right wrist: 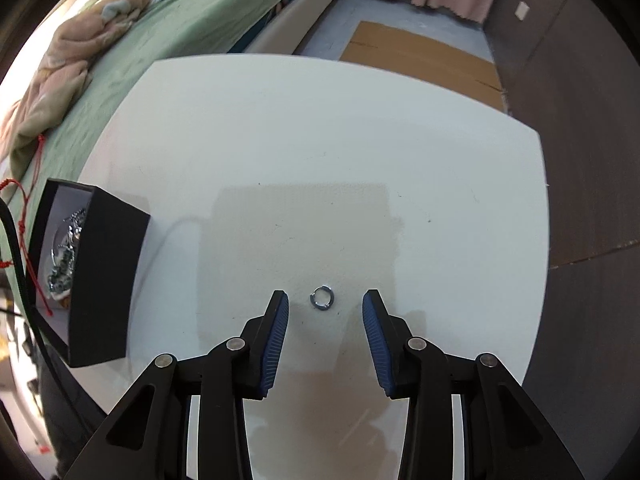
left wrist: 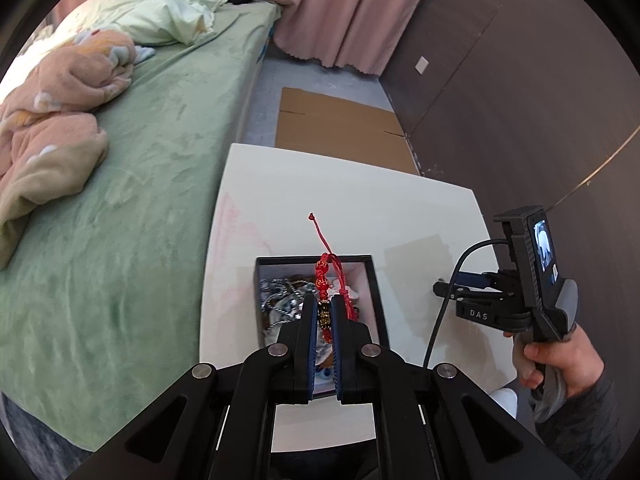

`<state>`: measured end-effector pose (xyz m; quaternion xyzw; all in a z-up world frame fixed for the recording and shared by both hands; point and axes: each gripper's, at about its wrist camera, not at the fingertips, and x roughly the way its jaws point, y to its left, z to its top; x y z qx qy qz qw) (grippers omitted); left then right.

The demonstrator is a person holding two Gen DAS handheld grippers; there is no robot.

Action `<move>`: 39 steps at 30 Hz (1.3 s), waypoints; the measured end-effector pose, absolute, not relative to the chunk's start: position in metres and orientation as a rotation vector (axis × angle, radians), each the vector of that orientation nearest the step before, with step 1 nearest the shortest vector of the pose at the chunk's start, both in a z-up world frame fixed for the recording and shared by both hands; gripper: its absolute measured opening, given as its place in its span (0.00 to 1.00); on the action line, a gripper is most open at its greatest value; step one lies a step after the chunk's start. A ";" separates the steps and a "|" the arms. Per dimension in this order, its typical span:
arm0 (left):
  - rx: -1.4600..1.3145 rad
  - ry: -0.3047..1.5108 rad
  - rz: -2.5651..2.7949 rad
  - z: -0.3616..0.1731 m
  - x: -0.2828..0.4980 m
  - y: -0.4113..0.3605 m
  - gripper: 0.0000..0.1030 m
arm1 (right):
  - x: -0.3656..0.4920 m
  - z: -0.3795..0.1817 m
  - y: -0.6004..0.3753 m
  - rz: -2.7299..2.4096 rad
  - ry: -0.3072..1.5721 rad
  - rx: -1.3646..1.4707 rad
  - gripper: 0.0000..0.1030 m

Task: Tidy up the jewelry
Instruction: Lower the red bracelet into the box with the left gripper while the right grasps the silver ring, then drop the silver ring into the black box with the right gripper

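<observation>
The left hand-held gripper (left wrist: pixel 323 308) is pressed together on a red beaded bracelet (left wrist: pixel 325 280), pinching its dark gold charm between the blue pads, with the red cord standing up past the tips and its knotted end over the counter (left wrist: pixel 360 200). It hangs just above the open black jewelry box (left wrist: pixel 374 280), which already holds a tangle of silver chain (left wrist: pixel 276 296). To do this step well, I judge the bracelet should go low into the box before the pads part, so the loose cord falls inside the rim and does not drape over the wall. The right hand-held gripper (right wrist: pixel 325 306) is spread, its pads either side of a small silver ring (right wrist: pixel 322 299) that lies flat on the counter; neither pad touches it. A thing so thin likely needs the tips set right down on the surface and closed squarely, or it may skid away. The left tool points steeply down over the box; the right one points almost straight down, held by a hand (left wrist: pixel 560 360) in a grey sleeve at the counter's right side, well apart from the box.
</observation>
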<state>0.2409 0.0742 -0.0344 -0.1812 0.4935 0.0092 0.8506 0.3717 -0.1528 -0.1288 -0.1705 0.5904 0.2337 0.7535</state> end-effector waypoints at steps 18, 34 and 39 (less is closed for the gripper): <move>-0.405 1.060 0.033 -0.043 0.239 0.081 0.06 | 0.365 -0.130 -0.136 0.654 1.275 -0.665 0.14; -0.507 1.041 -0.028 -0.053 0.254 0.082 0.58 | 0.349 -0.077 -0.170 0.648 1.218 -0.439 0.14; -0.526 1.012 -0.020 -0.051 0.245 0.090 0.63 | 0.341 -0.055 -0.161 0.681 1.170 -0.405 0.14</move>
